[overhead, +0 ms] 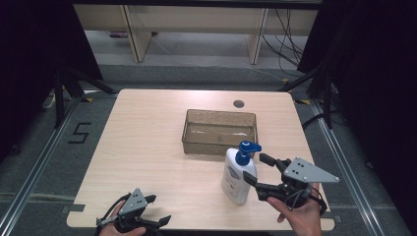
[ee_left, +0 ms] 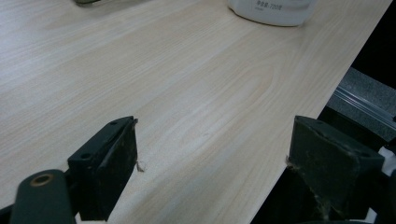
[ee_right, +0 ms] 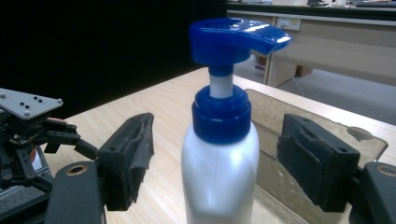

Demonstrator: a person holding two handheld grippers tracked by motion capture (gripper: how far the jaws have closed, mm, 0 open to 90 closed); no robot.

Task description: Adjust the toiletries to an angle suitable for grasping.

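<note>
A white pump bottle [overhead: 238, 177] with a blue pump head stands upright near the table's front right. My right gripper [overhead: 254, 168] reaches in from the right, with one jaw on each side of the bottle's upper part. In the right gripper view the bottle [ee_right: 219, 163] stands between the black pads [ee_right: 135, 154] with a gap on each side, so the right gripper [ee_right: 219, 140] is open. My left gripper [overhead: 160, 208] rests at the front left edge, open and empty. The left gripper [ee_left: 212, 144] view has bare wood between the jaws and the bottle's base [ee_left: 271, 9] far off.
A translucent brown bin [overhead: 220, 112] sits empty just behind the bottle at mid-table. The light wooden table [overhead: 142, 142] has a small round grommet [overhead: 238, 103] near its far edge. Dark stands and cables flank the table on the floor.
</note>
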